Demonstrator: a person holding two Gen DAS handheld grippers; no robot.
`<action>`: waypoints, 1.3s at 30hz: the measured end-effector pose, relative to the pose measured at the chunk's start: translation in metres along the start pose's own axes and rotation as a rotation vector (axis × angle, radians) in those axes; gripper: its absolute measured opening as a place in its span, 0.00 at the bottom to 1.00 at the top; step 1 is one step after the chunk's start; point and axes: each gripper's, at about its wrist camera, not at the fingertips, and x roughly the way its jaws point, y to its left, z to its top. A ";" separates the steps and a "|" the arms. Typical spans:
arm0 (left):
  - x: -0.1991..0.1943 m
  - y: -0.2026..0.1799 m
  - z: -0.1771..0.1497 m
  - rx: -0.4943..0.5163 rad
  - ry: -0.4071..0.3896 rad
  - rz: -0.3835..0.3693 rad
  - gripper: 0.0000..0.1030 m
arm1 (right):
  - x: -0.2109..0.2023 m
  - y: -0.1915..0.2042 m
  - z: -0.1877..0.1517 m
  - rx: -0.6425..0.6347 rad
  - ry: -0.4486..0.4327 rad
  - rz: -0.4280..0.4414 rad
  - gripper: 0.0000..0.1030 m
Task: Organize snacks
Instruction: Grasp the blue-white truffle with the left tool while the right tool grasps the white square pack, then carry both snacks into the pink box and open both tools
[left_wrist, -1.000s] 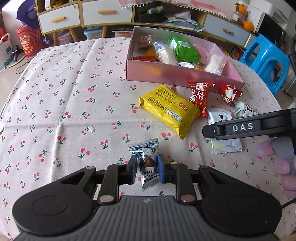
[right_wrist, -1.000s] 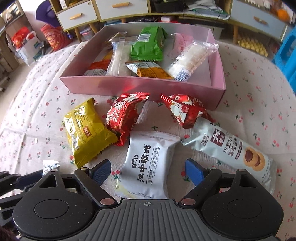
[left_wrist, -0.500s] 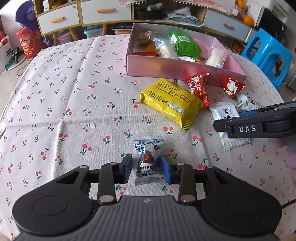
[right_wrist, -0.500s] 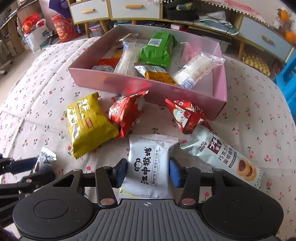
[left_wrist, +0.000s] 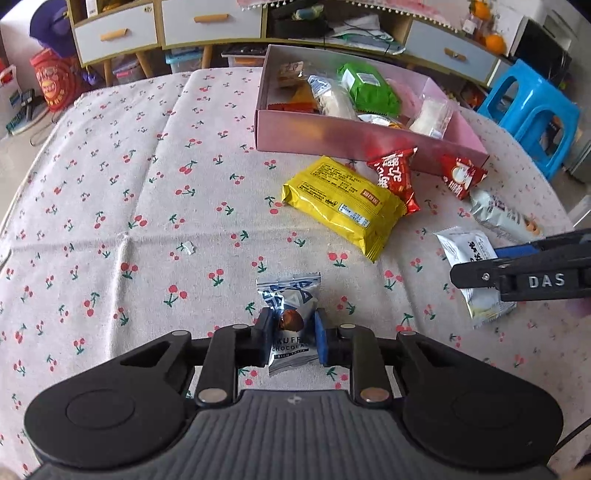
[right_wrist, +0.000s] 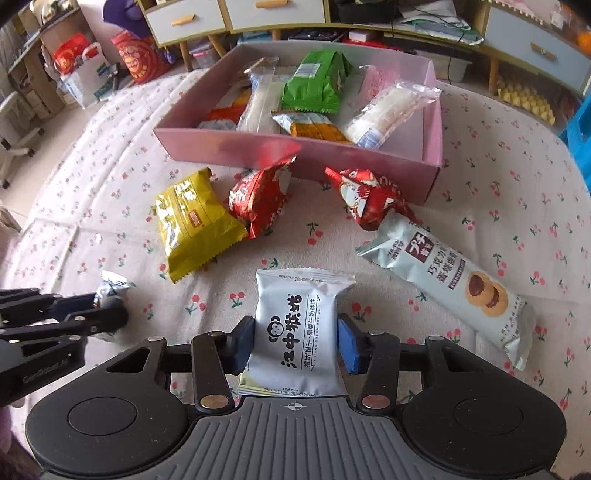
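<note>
Cherry-print cloth (left_wrist: 110, 177) lies bare across its left half. Pink box (left_wrist: 332, 133) sits at the far edge, loose packets just before it. Right gripper (right_wrist: 295, 343) clamps the white packet (right_wrist: 295, 325); left gripper (left_wrist: 290, 338) pinches the truffle (left_wrist: 290, 321) at the near edge.

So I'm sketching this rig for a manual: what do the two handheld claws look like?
Both are matte black, with ribbed grey bodies, round side discs and silver pivot pins. The left claw and right claw have blue pads. White "DAS" lettering marks the right one's side.
</note>
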 end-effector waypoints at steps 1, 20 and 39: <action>-0.002 0.002 0.001 -0.009 -0.002 -0.008 0.20 | -0.003 -0.002 0.000 0.007 -0.005 0.008 0.45; -0.019 0.004 0.052 -0.120 -0.175 -0.107 0.20 | -0.042 -0.017 0.038 0.127 -0.143 0.125 0.45; 0.026 -0.009 0.112 -0.156 -0.337 -0.093 0.20 | -0.021 -0.078 0.100 0.297 -0.326 0.140 0.45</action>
